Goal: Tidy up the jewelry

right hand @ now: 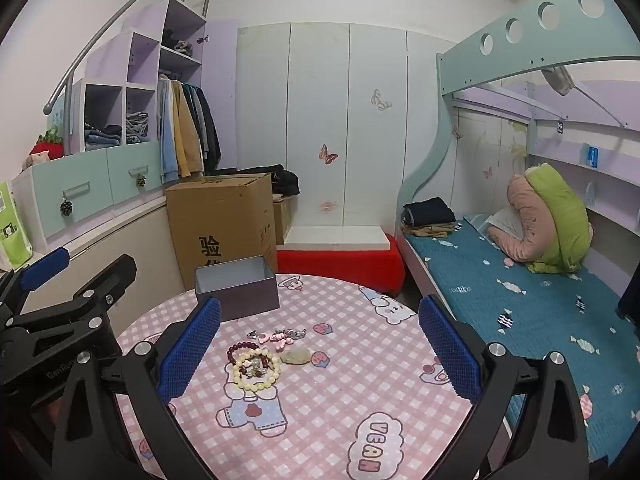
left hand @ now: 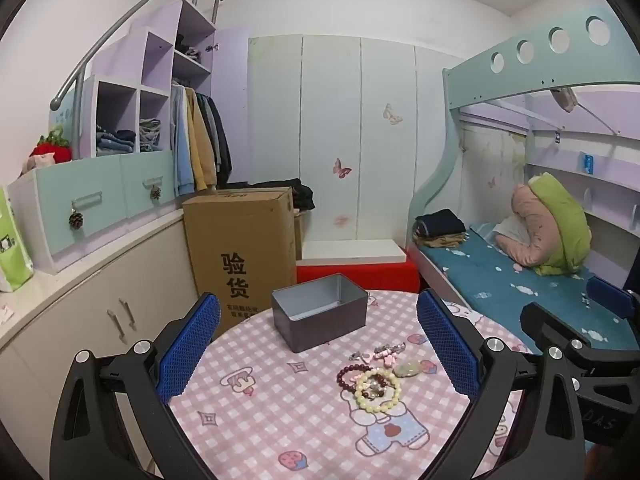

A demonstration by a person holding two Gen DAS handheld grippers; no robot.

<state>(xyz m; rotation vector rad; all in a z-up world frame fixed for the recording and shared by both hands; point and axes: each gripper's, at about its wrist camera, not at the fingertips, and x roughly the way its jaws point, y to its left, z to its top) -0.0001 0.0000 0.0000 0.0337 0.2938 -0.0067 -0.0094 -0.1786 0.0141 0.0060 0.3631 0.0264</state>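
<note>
Both tools, left tool (left hand: pixel 318 354) and right tool (right hand: pixel 320 350), we hold spread wide above the bench (right hand: pixel 340 392); bracelets (right hand: pixel 256 364) lie between their fingers, grey box (right hand: pixel 236 288) ahead.

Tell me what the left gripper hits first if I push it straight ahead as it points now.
Probably the grey tin box, which stands open between the left gripper fingers' line; the bracelets lie lower right. Depth is unclear.

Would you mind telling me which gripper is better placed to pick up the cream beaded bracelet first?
Right, probably. The cream beaded bracelet lies just inside the open right gripper, beside its left finger. The left gripper, also open, has it nearer its right finger, and sits closer to the grey metal tin.
</note>
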